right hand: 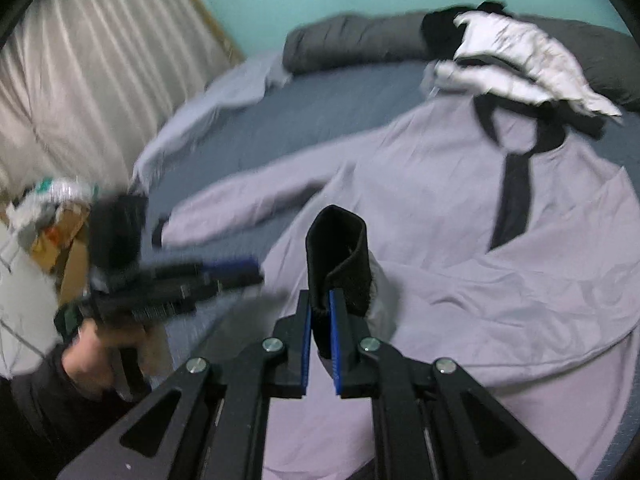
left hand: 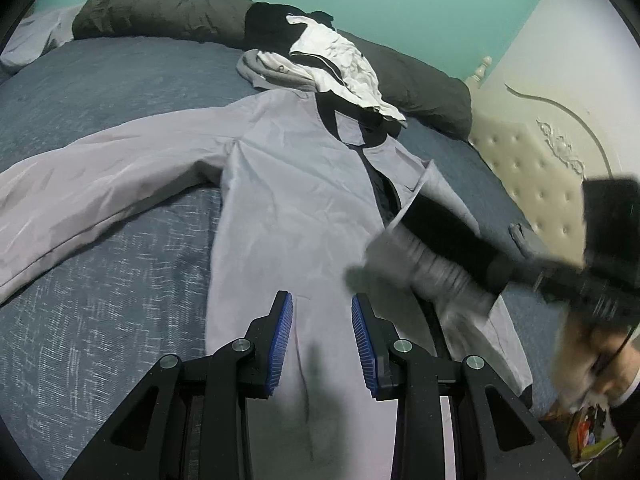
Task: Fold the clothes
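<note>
A pale lilac jacket point(left hand: 288, 184) with a dark collar and zip lies front up on the bed, one sleeve point(left hand: 100, 184) stretched out to the left. My left gripper point(left hand: 322, 340) hovers open over the jacket's lower front, with nothing between its blue pads. My right gripper point(right hand: 320, 340) is shut on the black cuff point(right hand: 336, 248) of the other sleeve and holds it above the jacket's body point(right hand: 440, 208). In the left wrist view that gripper point(left hand: 508, 270) is a blur at the right, the sleeve trailing from it. In the right wrist view the left gripper point(right hand: 256, 270) shows blurred at the left, held by a hand.
The bed has a blue-grey cover point(left hand: 100, 80). A heap of white, grey and black clothes point(left hand: 336, 60) lies just above the jacket's collar, with a rolled dark quilt point(left hand: 160, 8) behind it. A padded headboard point(left hand: 532, 168) stands at the right, a curtain point(right hand: 80, 60) at the left.
</note>
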{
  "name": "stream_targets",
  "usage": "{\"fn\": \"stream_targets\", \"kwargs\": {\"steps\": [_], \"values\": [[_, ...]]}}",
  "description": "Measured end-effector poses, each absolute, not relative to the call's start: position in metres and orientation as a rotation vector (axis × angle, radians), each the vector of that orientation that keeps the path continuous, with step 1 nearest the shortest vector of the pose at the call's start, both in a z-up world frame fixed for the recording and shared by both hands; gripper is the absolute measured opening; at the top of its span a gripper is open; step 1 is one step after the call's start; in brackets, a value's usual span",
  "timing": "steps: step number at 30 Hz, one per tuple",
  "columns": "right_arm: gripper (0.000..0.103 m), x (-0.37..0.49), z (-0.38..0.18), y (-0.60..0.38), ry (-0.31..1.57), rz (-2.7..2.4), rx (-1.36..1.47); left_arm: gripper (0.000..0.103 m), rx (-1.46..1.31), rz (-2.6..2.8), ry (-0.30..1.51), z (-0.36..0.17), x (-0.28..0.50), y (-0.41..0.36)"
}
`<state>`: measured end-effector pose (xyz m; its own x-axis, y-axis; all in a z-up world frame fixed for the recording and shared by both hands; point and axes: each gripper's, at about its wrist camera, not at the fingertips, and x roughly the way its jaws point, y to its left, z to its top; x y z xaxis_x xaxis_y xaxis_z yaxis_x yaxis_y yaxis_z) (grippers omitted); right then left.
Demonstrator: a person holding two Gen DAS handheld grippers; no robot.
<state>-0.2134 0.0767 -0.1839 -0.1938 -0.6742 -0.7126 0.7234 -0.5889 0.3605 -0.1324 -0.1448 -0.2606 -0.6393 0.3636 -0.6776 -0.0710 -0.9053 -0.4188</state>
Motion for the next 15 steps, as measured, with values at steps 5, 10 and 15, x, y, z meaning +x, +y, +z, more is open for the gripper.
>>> {"fn": "stream_targets", "kwargs": {"steps": [5,10,15], "values": [[0.008,-0.202,-0.207,0.068,0.062,-1.885,1.134,0.034,-1.182,2.591,-0.541,-0.26,-0.13,-0.152],[0.008,-0.197,-0.217,0.059,0.09,-1.848,1.163,0.034,-1.181,2.587,-0.534,-0.259,-0.131,-0.152],[0.011,-0.202,-0.232,0.056,0.043,-1.826,1.23,0.034,-1.183,2.587,-0.529,-0.258,-0.13,-0.151]]}}
